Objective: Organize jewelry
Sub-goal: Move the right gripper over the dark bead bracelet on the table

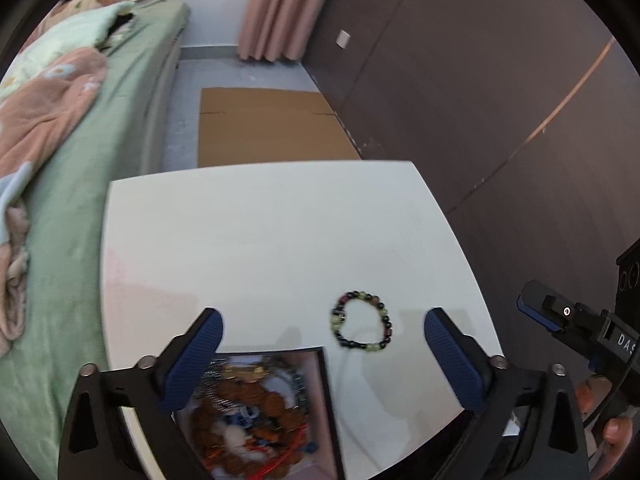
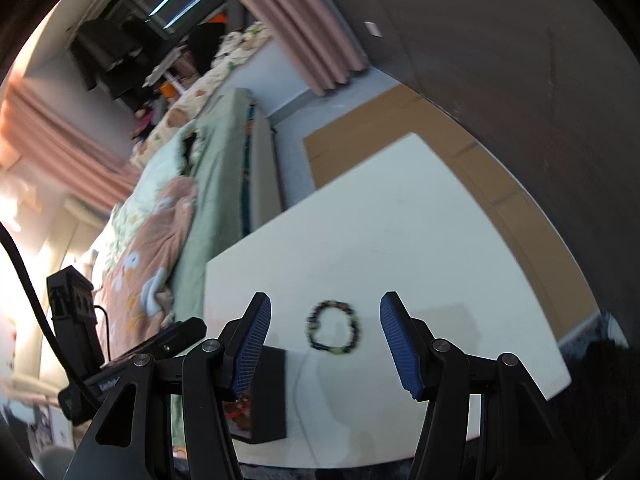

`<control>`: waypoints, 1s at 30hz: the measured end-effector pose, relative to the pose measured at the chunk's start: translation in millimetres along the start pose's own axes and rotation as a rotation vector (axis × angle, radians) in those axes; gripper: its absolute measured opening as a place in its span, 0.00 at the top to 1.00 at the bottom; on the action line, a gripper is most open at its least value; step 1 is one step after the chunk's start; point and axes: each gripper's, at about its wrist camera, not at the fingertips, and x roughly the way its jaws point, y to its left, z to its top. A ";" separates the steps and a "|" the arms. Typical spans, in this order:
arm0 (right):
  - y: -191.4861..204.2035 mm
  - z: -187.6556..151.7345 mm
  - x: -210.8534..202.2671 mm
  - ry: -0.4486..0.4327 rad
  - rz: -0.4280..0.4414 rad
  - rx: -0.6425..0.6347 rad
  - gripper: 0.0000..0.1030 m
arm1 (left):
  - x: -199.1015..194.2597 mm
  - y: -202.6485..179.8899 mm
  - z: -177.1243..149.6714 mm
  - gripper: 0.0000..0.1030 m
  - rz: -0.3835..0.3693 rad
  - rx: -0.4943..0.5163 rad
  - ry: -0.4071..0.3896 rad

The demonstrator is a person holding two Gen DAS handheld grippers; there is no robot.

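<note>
A beaded bracelet (image 1: 362, 327) of dark, green and reddish beads lies flat on the white table (image 1: 280, 232). Beside it stands a black-rimmed jewelry box (image 1: 260, 412) holding several brown bead strings and red cord. My left gripper (image 1: 323, 354) hovers open over the box's far edge, its jaws wide and empty, the bracelet lying beyond them. In the right wrist view the bracelet (image 2: 333, 327) lies ahead between the blue fingers of my right gripper (image 2: 325, 338), which stands open and empty above the table. The box (image 2: 260, 396) sits by its left finger.
A bed with green sheet and pink blanket (image 1: 60, 128) runs along the table's left side. Flat cardboard (image 1: 268, 128) lies on the floor beyond the table. A dark wall (image 1: 500, 100) stands at the right, a pink curtain (image 1: 276, 8) at the back. The right gripper's body (image 1: 580, 328) shows at the right edge.
</note>
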 end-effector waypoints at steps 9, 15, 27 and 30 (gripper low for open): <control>-37.2 4.2 11.9 0.043 -0.022 0.094 0.44 | 39.6 -24.4 2.5 0.50 0.046 0.047 0.066; -55.1 5.4 28.7 0.086 0.024 0.165 0.44 | 53.4 -39.1 -1.3 0.67 0.091 0.108 0.079; -71.9 6.4 48.3 0.124 0.016 0.211 0.44 | 89.5 -59.8 -18.3 0.67 0.263 0.266 0.116; -69.3 6.8 49.5 0.128 0.018 0.202 0.44 | 95.2 -65.8 -20.9 0.67 0.264 0.296 0.131</control>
